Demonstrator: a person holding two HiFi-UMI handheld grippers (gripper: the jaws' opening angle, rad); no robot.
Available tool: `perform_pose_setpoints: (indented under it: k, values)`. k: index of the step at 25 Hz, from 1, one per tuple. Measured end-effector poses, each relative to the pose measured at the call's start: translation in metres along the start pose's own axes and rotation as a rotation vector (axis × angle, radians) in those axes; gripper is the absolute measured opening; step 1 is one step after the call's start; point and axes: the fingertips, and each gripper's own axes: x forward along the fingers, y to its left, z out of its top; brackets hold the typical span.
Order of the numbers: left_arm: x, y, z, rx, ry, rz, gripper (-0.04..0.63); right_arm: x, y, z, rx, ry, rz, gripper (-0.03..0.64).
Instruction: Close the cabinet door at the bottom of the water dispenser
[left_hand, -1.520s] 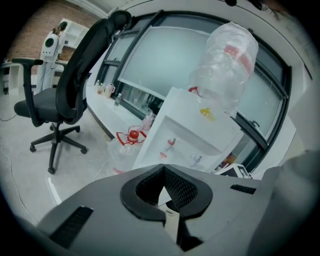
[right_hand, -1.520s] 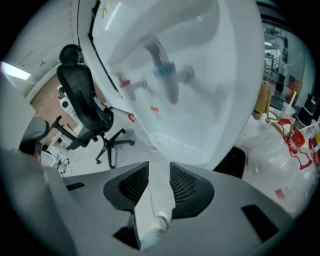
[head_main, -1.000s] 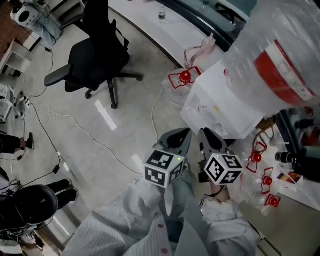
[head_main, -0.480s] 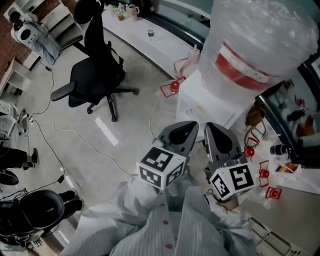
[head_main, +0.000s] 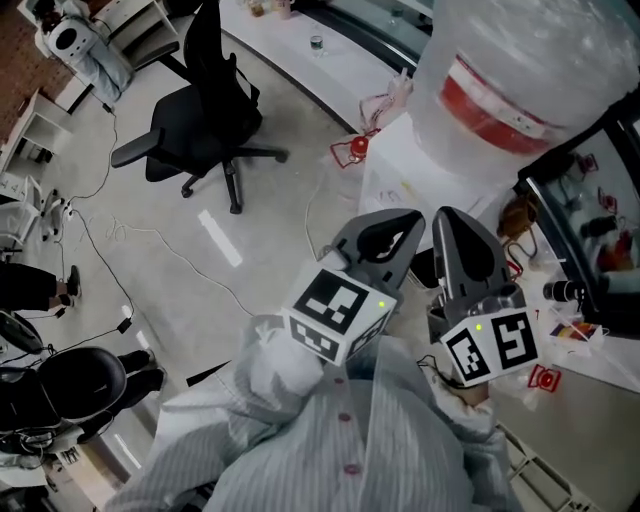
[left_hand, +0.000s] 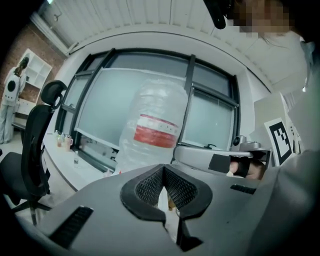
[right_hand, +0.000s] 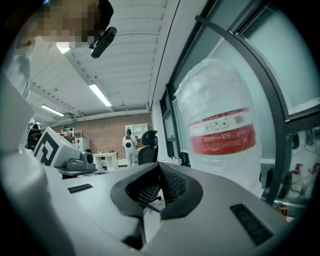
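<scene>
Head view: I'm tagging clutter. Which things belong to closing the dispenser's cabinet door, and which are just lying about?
Job: water dispenser, its bottle, left gripper, right gripper (both shut, empty); the door itself is out of view.
Lying about: office chair, glass on the counter.

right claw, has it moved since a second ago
Yes. The right claw has come up toward the head camera, and its tip now sits closer to the water bottle than before.

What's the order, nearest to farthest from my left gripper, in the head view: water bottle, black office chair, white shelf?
From the left gripper:
1. Water bottle, upper right, close.
2. Black office chair, upper left.
3. White shelf, far left edge.
</scene>
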Motion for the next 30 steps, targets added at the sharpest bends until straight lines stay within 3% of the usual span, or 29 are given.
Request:
perform_pose_setpoints:
  k: [12, 16, 22, 27, 30]
  values:
    - [0.001, -0.005, 0.004, 0.048, -0.011, 0.009, 0.009, -0.005, 0.000, 0.003, -0.004, -0.007, -0.016, 0.014]
    - [0.005, -0.008, 0.003, 0.040, -0.009, -0.005, 0.009, -0.007, -0.003, 0.002, 0.003, -0.004, -0.025, 0.014]
    - [0.015, -0.009, 0.011, 0.122, -0.004, -0.026, 0.009, -0.009, -0.008, 0.003, 0.004, -0.003, -0.042, 0.014]
    - [0.019, -0.003, 0.024, 0.111, -0.040, -0.048, 0.009, -0.011, -0.011, 0.003, 0.007, 0.000, -0.046, 0.014]
    - [0.020, -0.006, 0.030, 0.145, -0.047, -0.080, 0.009, -0.011, -0.010, 0.003, 0.007, 0.004, -0.043, 0.014]
